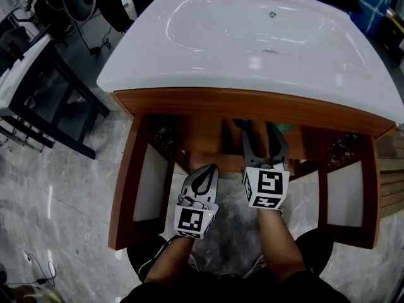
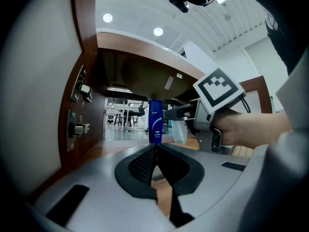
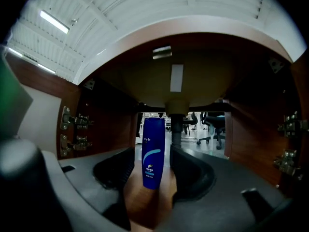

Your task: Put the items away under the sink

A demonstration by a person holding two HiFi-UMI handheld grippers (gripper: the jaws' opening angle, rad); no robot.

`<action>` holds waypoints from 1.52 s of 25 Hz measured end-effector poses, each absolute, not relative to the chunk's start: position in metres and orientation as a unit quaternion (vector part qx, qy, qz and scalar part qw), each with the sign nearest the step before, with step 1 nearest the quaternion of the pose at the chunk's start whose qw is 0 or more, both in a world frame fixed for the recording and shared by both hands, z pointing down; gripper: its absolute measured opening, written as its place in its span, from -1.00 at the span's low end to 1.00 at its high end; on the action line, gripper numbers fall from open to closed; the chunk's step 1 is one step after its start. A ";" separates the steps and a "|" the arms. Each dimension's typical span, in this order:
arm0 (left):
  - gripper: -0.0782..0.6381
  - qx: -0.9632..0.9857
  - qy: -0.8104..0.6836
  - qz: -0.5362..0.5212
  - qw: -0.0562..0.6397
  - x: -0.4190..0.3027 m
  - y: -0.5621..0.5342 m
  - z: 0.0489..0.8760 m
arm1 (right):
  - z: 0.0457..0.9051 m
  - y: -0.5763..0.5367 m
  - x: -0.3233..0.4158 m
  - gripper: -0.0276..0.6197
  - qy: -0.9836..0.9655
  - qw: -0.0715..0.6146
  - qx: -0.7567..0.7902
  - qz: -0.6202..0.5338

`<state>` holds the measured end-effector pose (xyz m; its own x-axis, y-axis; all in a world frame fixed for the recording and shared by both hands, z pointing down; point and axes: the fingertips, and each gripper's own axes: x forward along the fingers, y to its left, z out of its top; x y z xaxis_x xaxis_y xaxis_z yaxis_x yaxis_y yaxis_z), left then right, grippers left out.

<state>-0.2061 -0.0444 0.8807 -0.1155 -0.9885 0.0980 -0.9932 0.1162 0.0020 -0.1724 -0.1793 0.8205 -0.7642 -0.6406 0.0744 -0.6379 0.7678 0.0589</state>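
White sink [image 1: 315,74] on top, wooden cabinet [image 1: 252,103] under it, both doors swung out: left door [image 1: 129,188] at our 9 o'clock, right door [image 1: 372,194] at 3. Right claw [image 3: 152,154] is reached inside. Its jaws stand apart on either side of the blue bottle [image 3: 153,139], with a sliver of gap on each side, so we read it as not clamped. The bottle is upright on the cabinet floor, dead centre, with the drain pipe [image 3: 176,129] just behind it at 12. Left claw [image 2: 155,149] sits back near the cabinet mouth, jaws closed tip to tip, holding nothing. A clear container [image 2: 179,132] stands just beside the bottle, at 3 o'clock from it in the left gripper view.

Step in hand looks like placing the bottle. To do it well, we pull the right claw straight back toward 6, jaws kept wide, no sideways drift, since a tall narrow bottle likely tips if brushed.

For room, the 6 o'clock exit is open. Hinges [image 3: 72,124] stick out on the side wall at 9, the pipe blocks 12, and the sink underside is low overhead.
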 end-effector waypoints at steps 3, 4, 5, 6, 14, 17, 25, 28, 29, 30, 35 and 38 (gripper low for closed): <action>-0.72 0.666 -0.743 0.045 0.038 -0.199 -0.047 0.869 | 0.820 -0.164 -0.155 -0.58 -0.933 0.043 0.357 -0.020; -0.72 0.666 -0.743 0.049 0.039 -0.195 -0.048 0.861 | 0.818 -0.160 -0.150 -0.73 -0.932 0.043 0.358 -0.017; -0.72 0.667 -0.742 0.050 0.039 -0.190 -0.048 0.850 | 0.814 -0.156 -0.146 -0.84 -0.934 0.044 0.355 -0.012; -0.72 0.670 -0.740 0.050 0.035 -0.185 -0.048 0.836 | 0.807 -0.152 -0.142 -0.85 -0.937 0.044 0.347 -0.007; -0.72 0.683 -0.724 0.038 0.085 -0.155 -0.027 0.682 | 0.677 -0.093 -0.083 -0.85 -0.960 0.087 0.265 0.023; -0.72 0.688 -0.718 0.044 0.099 -0.141 -0.020 0.618 | 0.614 -0.077 -0.062 -0.85 -0.963 0.108 0.246 0.027; -0.72 0.704 -0.702 0.046 0.096 -0.124 -0.011 0.451 | 0.449 -0.079 -0.032 -0.85 -0.962 0.103 0.251 0.009; -0.72 0.704 -0.704 0.041 0.087 -0.118 -0.007 0.405 | 0.400 -0.084 -0.019 -0.85 -0.960 0.096 0.265 0.005; -0.72 0.704 -0.705 0.039 0.083 -0.117 -0.006 0.395 | 0.389 -0.086 -0.016 -0.85 -0.958 0.090 0.271 0.001; -0.72 0.704 -0.704 0.038 0.081 -0.116 -0.005 0.388 | 0.380 -0.087 -0.014 -0.86 -0.958 0.085 0.275 -0.004; -0.72 0.708 -0.703 0.044 0.057 -0.124 0.001 0.367 | 0.348 -0.085 -0.022 -0.86 -0.958 0.067 0.278 -0.025; -0.72 0.703 -0.708 0.037 0.051 -0.131 0.003 0.354 | 0.338 -0.081 -0.030 -0.86 -0.960 0.061 0.273 -0.028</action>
